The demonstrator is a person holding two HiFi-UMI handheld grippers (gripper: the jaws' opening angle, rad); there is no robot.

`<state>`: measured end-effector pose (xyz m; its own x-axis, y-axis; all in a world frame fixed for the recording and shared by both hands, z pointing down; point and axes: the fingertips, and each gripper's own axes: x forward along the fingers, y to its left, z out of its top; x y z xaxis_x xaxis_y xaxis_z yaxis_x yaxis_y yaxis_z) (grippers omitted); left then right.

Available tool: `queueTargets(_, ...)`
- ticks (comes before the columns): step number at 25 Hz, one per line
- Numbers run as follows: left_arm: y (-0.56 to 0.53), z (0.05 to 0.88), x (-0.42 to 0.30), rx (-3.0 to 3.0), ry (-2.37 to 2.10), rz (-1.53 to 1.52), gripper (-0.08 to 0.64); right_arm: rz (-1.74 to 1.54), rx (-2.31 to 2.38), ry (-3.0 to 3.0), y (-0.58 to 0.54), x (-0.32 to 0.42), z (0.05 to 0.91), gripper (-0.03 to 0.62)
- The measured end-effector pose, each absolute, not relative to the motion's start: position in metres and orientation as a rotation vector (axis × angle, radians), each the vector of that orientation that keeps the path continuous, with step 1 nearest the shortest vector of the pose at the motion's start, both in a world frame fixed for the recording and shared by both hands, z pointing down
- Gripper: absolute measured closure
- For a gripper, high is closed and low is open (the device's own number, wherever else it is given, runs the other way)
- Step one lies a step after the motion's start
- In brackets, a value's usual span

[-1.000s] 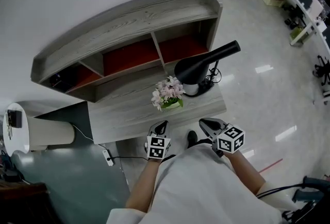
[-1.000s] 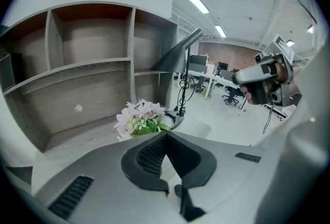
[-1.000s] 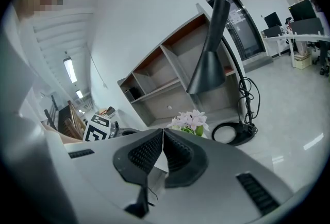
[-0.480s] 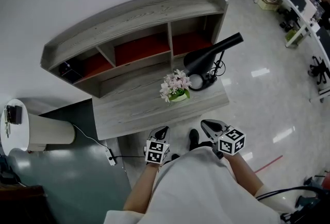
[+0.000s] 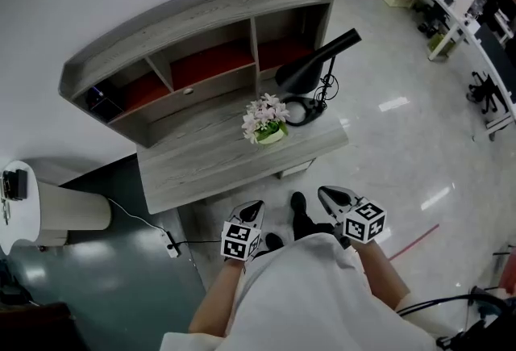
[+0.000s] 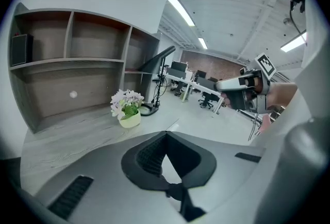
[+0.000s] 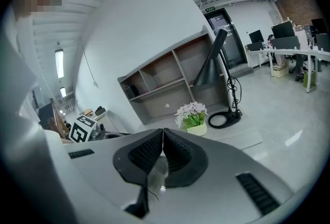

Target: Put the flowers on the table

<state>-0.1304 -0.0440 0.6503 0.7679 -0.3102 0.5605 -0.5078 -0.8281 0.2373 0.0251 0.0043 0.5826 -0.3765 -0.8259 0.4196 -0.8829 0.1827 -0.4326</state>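
I see the flowers standing in their small pot on the desk, toward its right end and just beside the round foot of the black lamp. Both grippers hang well back from the desk's front edge, close to the person's body (both empty). The left gripper has its jaws pressed together, and so does the right gripper, its jaws meeting at the tips.
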Motion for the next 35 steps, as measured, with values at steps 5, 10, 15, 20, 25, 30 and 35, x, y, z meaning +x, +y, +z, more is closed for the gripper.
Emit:
queueTargets(5, -0.011, 0.654, -0.139, 2.577, -0.572, 0.731, 0.551, 0.966, 1.727, -2.299, 0.037, 0.023, 0.589, 0.573)
queueTargets(10, 0.013, 0.631, -0.130, 2.571, -0.535, 0.621, 0.551, 0.961, 1.730, -2.299, 0.056, 0.029, 0.588, 0.574)
queueTargets(15, 0.022, 0.608, -0.113, 2.566, -0.543, 0.524, 0.551, 0.936, 1.680, -2.349, 0.063, 0.042, 0.577, 0.574)
queueTargets(20, 0.027, 0.600, -0.098, 2.556, -0.574, 0.507, 0.551, 0.894, 1.619, -2.415, 0.064, 0.053, 0.565, 0.574)
queueTargets(25, 0.033, 0.594, -0.092, 2.531, -0.612, 0.479, 0.551, 0.926, 1.613, -2.433, 0.067, 0.062, 0.565, 0.574)
queueTargets(30, 0.034, 0.595, -0.092, 2.482, -0.642, 0.429, 0.551, 0.924, 1.600, -2.444, 0.067, 0.068, 0.565, 0.574)
queueTargets(35, 0.033, 0.595, -0.093, 2.477, -0.666, 0.427, 0.551, 0.929, 1.596, -2.448, 0.068, 0.070, 0.566, 0.574)
